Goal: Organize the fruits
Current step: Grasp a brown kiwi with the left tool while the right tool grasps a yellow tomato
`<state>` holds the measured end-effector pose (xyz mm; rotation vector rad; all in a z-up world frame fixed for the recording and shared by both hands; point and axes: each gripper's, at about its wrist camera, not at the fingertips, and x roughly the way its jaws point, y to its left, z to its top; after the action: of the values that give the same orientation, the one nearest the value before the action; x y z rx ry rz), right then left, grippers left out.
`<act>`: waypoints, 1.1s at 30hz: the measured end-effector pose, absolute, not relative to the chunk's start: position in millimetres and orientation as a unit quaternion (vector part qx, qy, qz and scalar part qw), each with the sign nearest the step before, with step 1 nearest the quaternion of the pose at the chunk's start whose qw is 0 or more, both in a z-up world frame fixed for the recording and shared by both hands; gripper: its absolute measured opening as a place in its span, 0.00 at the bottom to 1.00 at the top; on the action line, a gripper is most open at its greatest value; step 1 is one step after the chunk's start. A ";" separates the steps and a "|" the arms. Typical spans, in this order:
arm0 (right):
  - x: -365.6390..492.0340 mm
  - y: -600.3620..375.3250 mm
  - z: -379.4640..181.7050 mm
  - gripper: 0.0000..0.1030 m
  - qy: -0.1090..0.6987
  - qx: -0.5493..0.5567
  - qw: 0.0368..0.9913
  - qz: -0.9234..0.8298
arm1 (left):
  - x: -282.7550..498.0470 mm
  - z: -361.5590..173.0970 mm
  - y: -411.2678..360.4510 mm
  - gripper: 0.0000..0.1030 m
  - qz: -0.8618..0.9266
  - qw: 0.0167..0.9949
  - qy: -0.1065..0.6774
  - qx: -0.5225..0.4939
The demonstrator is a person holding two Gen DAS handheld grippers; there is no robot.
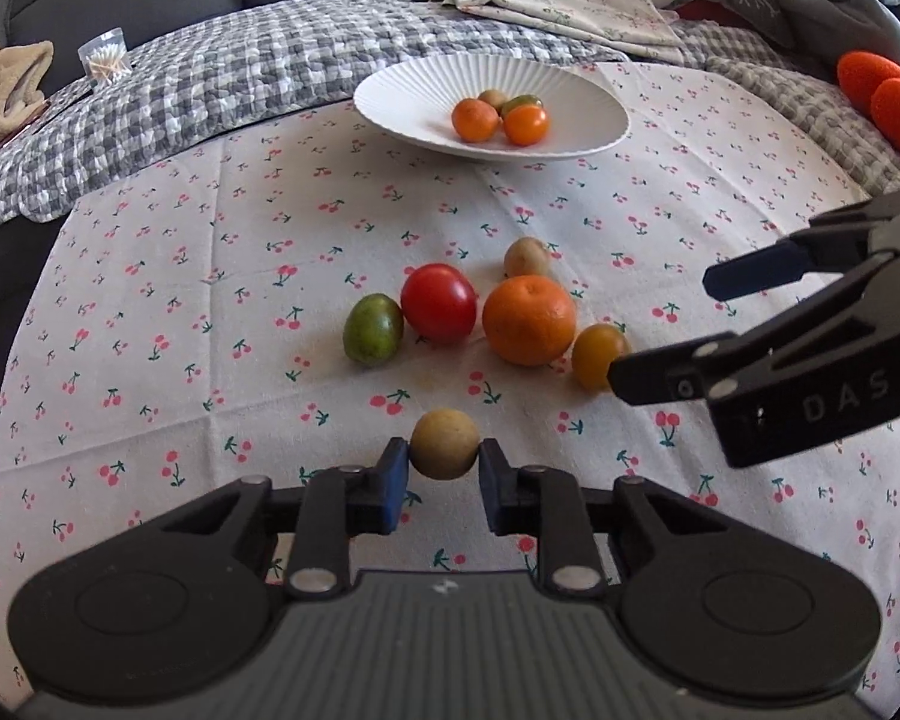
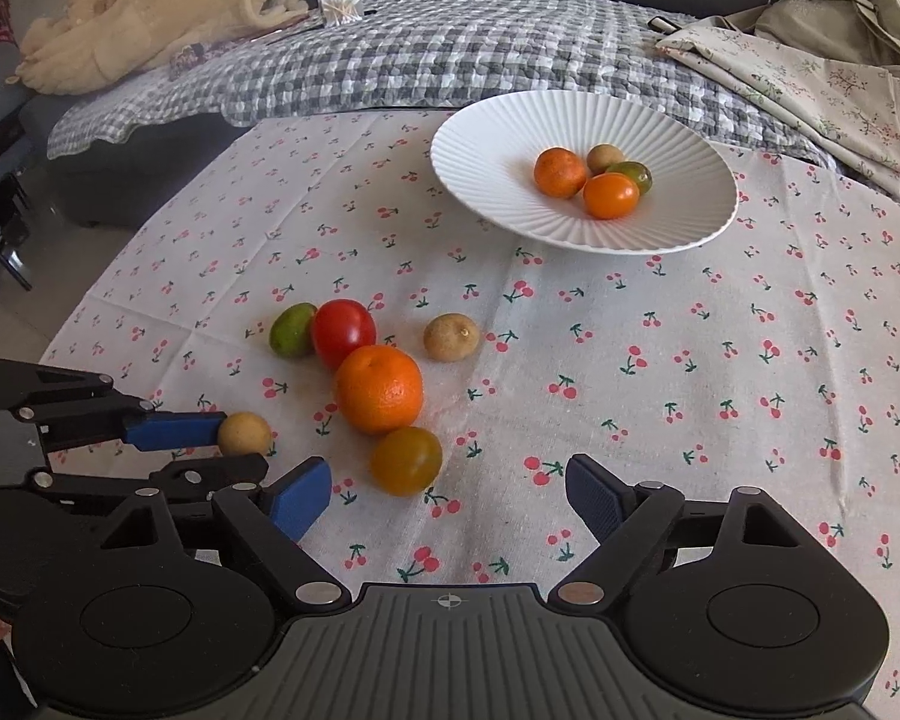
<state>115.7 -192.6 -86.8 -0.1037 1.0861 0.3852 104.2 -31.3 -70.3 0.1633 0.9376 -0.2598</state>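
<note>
While the left gripper (image 1: pixel 444 471) pinches a small tan round fruit (image 1: pixel 444 443) between its blue pads, that fruit sits low over the cherry-print tablecloth (image 1: pixel 210 276), nearest the camera and apart from the other loose fruit. The pads press on its two sides, so the jaws stand narrow and closed on it. In the right wrist view the same fruit shows at the tip of one blue finger at the left edge.

The right gripper (image 2: pixel 448 501) has its jaws wide, with nothing between them but bare cloth. A yellow-orange tomato (image 2: pixel 406 459) lies just ahead of its left finger, not touched by either pad.

Further out on the cloth lies a loose cluster: a big orange (image 2: pixel 379 387) touching the yellow-orange tomato, a red tomato (image 2: pixel 343 331) just behind the orange, a green oval fruit (image 2: pixel 292 329) against the red tomato's left side, and a second tan round fruit (image 2: pixel 451 336) standing a little apart to the right.

A white ribbed bowl (image 2: pixel 486 138) stands at the far side of the cloth. It holds four pieces bunched together: two small oranges, a greenish fruit and a tan one.

Behind the table a grey checked quilt (image 2: pixel 426 54) covers a sofa.
</note>
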 end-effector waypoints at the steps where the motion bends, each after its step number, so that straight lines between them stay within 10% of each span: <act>1: 115.1 -190.3 -88.7 0.81 0.510 -0.052 0.838 0.188 | 105.4 -68.9 -29.3 0.23 -0.120 0.882 0.449 0.077; 7: 117.3 -180.7 -102.9 0.67 0.505 -0.063 0.837 0.199 | 110.6 -70.3 -22.2 0.23 -0.103 0.881 0.457 0.066; 14: 118.0 -175.0 -111.7 0.27 0.504 -0.079 0.835 0.208 | 110.2 -69.1 -22.9 0.23 -0.104 0.883 0.453 0.065; 33: 124.3 -187.3 -91.1 0.27 0.510 -0.060 0.837 0.188 | 114.8 -62.9 -19.2 0.23 -0.094 0.890 0.442 0.056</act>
<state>124.3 -187.3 -91.1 -0.1274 1.0801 0.3977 114.8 -19.2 -62.9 0.1172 0.9186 -0.1956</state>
